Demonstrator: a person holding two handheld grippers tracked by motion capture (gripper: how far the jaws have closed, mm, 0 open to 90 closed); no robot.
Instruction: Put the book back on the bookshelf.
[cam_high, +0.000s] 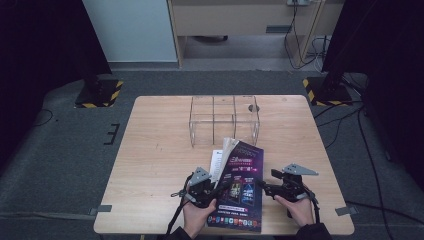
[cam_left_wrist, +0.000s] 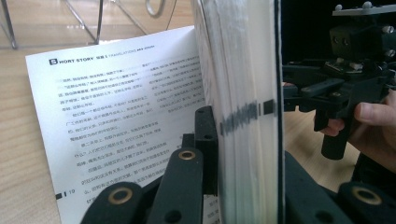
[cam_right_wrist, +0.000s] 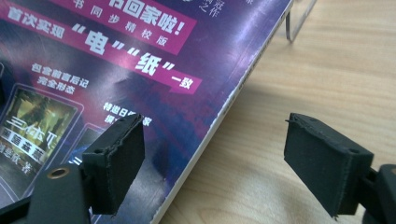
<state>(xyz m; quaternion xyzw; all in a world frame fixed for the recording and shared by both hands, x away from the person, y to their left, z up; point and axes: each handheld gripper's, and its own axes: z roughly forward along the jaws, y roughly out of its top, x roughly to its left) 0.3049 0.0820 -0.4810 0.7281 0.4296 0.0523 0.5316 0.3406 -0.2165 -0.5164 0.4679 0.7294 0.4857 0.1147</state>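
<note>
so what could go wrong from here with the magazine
The left gripper pinches only a stack of the magazine's pages near the edge, so pages could tear or slip out as it lifts. One loose page has already fanned away and may crease. The right gripper is open, straddling the magazine's other edge without holding it, so the magazine may swing or slide across the table.
</note>
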